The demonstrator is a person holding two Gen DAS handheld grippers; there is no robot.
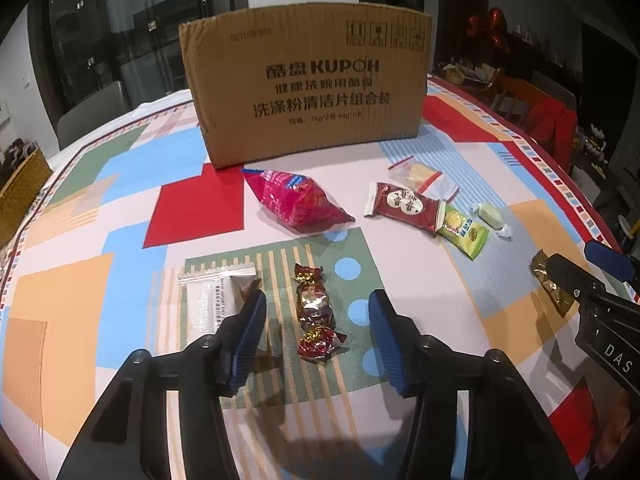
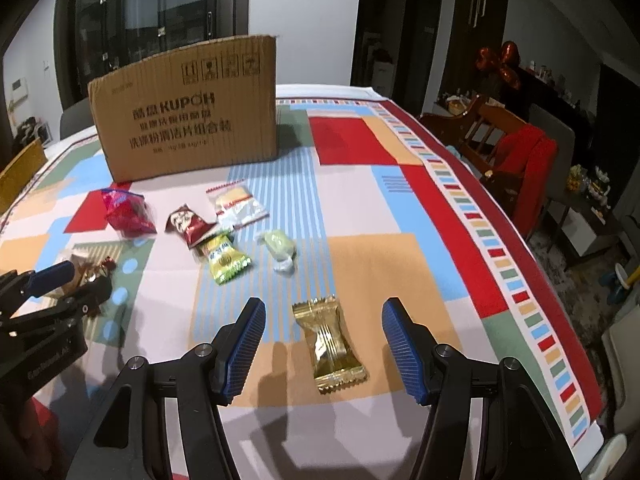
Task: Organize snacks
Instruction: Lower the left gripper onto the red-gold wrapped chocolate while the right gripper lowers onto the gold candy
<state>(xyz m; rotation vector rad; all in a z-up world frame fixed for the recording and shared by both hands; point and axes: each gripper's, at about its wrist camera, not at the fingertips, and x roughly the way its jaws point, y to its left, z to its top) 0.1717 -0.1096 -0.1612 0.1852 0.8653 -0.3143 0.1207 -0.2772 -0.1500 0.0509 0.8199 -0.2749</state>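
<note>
Our right gripper [image 2: 323, 342], fingers spread, straddles the gold candy wrapper [image 2: 329, 345], long axis pointing away; our left gripper [image 1: 317, 338], equally open, straddles the foil-wrapped candy [image 1: 314, 314].

The tablecloth [image 1: 80, 280] is lit brightly from overhead, while the room behind is left dim. Soft shadows are cast toward the cameras. Glare is seen on the gold wrapper [image 2: 330, 344]. Edges are bowed by fisheye distortion, corners are vignetted black, and slight blur is noted throughout.

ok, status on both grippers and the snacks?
Left gripper open over foil candy. Right gripper open over gold packet. Cardboard box unobstructed.
</note>
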